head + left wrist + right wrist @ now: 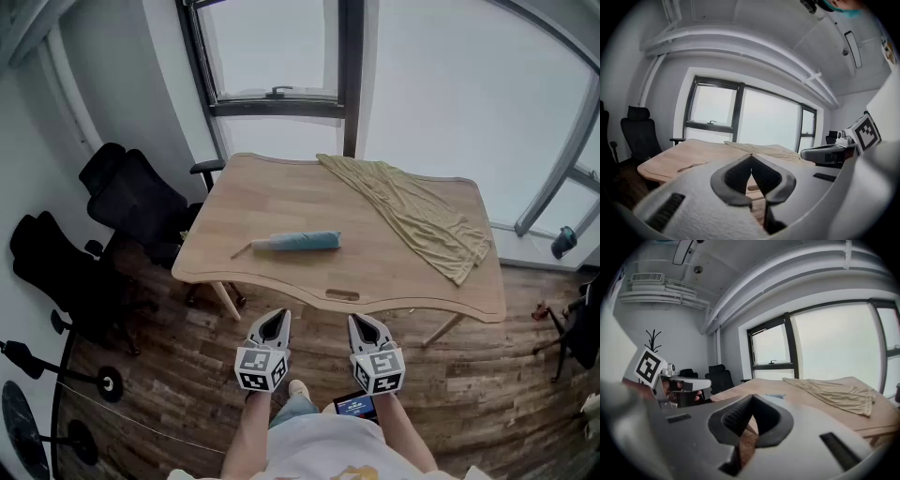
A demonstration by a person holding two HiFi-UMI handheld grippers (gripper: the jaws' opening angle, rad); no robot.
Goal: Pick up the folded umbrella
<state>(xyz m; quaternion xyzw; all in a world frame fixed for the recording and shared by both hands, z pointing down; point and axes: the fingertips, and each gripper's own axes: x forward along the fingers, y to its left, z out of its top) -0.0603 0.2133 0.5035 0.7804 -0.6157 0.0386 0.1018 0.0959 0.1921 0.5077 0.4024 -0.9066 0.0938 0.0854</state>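
Note:
A folded teal umbrella [296, 242] lies on its side near the middle of the wooden table [272, 202], its thin strap trailing to the left. Both grippers hang side by side in front of the table's near edge, well short of the umbrella. My left gripper [276, 318] is shut with nothing in it, its jaw tips meeting in the left gripper view [751, 156]. My right gripper [362, 321] is shut and empty too [753, 398]. A sliver of the umbrella [780, 396] shows just beyond the right jaws.
A crumpled beige cloth [417, 214] drapes over the table's right half to its front right edge. Black office chairs [131, 202] stand left of the table. Windows [281, 56] lie behind it. A phone [355, 406] shows by the person's waist.

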